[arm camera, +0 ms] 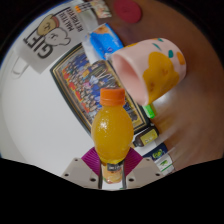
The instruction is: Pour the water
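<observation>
The orange bottle [111,130] stands between the fingers of the gripper [111,170], its base low between the purple pads [92,160]; it has an orange cap and looks full, so it is likely a bit heavy and its smooth plastic may slip; the wide middle looks like the best place to hold. The fingers sit close on both sides and seem to press it. A pink cup [152,68] tips on its side just beyond the bottle, over a colourful box [85,72].
</observation>
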The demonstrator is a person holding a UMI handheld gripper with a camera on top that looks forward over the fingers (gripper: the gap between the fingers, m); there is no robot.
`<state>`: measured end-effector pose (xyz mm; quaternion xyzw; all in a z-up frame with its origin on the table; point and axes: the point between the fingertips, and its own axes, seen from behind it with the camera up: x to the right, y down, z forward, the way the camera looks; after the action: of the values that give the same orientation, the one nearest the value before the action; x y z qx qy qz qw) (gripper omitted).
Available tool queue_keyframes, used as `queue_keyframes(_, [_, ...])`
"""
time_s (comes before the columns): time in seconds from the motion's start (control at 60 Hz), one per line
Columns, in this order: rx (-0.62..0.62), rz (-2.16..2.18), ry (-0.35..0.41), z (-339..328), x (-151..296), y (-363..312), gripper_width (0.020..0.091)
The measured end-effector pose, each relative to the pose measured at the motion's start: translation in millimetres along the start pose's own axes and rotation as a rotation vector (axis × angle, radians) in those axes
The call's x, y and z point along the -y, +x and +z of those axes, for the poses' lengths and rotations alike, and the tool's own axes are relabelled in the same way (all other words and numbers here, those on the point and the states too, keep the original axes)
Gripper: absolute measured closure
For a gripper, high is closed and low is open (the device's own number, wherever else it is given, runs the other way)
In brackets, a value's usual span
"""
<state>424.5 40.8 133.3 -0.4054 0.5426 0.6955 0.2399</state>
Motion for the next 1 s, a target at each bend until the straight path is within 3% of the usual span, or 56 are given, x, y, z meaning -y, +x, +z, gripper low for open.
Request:
queue_keyframes(0.3, [-0.075,-0.005,-0.078,9.0,-7.1,16.1,0.0844])
queue_keyframes(0.55, [-0.190,-0.621,-0.120,-1.3,-7.5,-15.8,0.0842])
queue_keyframes(0.8, [-0.254,-1.487,0.038,-27.6,68.8,-115.8,0.0843])
queue_keyframes(0.883, [-0.348,-1.729,0.129,-37.6,104.1,-132.7,0.0843])
queue_keyframes(1.0, [-0.490,-1.944,0.195,-57.8,170.2,-133.6,0.0843])
